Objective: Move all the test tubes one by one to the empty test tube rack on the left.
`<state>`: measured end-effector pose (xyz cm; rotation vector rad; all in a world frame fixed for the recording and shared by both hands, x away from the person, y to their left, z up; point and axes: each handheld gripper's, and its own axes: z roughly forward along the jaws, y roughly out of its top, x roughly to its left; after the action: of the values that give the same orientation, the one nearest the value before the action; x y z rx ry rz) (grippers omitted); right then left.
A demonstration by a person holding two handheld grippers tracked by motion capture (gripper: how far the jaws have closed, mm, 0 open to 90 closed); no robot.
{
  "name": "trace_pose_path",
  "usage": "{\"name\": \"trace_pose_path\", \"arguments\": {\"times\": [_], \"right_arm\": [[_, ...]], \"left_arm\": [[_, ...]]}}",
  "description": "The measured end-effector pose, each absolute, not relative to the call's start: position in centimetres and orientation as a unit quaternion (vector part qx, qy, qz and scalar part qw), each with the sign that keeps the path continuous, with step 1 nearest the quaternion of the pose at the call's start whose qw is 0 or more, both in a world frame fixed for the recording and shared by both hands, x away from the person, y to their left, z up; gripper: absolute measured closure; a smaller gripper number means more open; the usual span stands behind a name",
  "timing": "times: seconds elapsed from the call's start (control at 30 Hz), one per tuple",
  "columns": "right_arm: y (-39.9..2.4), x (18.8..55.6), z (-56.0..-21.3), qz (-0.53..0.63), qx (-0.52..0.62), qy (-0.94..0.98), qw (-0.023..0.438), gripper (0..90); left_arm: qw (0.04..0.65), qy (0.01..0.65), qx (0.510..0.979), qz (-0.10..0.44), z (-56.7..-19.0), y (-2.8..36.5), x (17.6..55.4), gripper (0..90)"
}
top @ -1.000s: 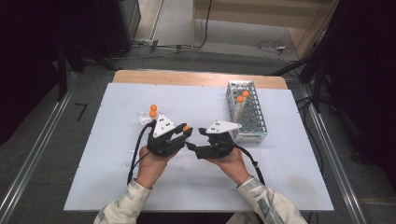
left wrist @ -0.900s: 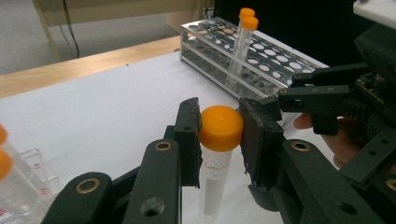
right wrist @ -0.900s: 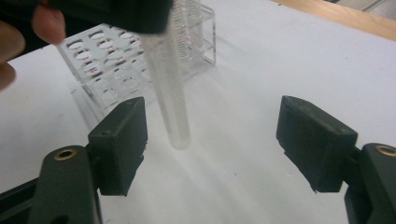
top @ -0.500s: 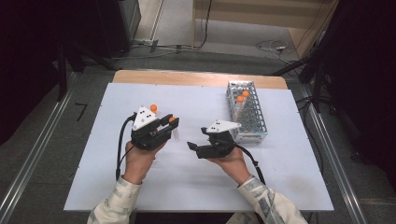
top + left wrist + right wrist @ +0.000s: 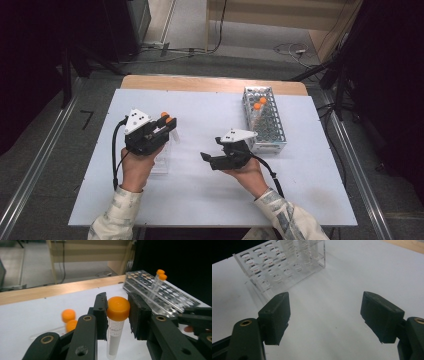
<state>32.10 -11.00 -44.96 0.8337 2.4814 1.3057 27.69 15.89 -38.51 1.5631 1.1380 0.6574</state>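
Moved: left gripper (image 5: 167,125) has slid off to the left side of the table (image 5: 310,190) since a second ago and come up a bit, well apart from the right one now, when before the two sat nose to nose in the middle.
Left gripper grip: clamped on a tube (image 5: 116,325), pads pressing both sides of its orange cap (image 5: 118,308). Tube hangs upright between the jaws, clear body with some print on it.
Tube, seen from above: it's at the left gripper's tip, left-centre of the table, orange cap just poking out at the jaws (image 5: 166,120).
Spare tubes: two more orange-capped ones (image 5: 68,320) lying on the table past the left jaws, kinda blurry, close together.
Right gripper (image 5: 325,320): hasn't budged, sitting mid-table in the person's hand (image 5: 247,172), jaws spread wide with nothing but bare table between them.
Rack (image 5: 264,120): clear plastic, far right part of the table, just beyond the right gripper.
Rack contents: two orange-capped tubes (image 5: 259,104) standing in holes near its far end, next to each other.
Rack up close: right gripper view has it straight ahead, most holes open.
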Motion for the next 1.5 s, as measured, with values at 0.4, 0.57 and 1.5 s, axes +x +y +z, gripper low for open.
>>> {"name": "trace_pose_path", "arguments": {"times": [0.4, 0.57, 1.5], "right_arm": [[-10.9, 32.0, -45.1, 0.440, 0.282, 0.846, 0.109, 22.9], [-10.9, 32.0, -45.2, 0.439, 0.283, 0.846, 0.109, 22.8], [-10.8, 31.9, -45.2, 0.437, 0.280, 0.848, 0.110, 22.9]], "left_arm": [[0.500, 0.503, 0.630, 0.316, -38.9, 17.6, 28.0, 70.1], [0.492, 0.506, 0.633, 0.319, -39.4, 17.4, 28.3, 70.1], [0.430, 0.523, 0.653, 0.339, -42.1, 15.7, 28.8, 67.7]]}}
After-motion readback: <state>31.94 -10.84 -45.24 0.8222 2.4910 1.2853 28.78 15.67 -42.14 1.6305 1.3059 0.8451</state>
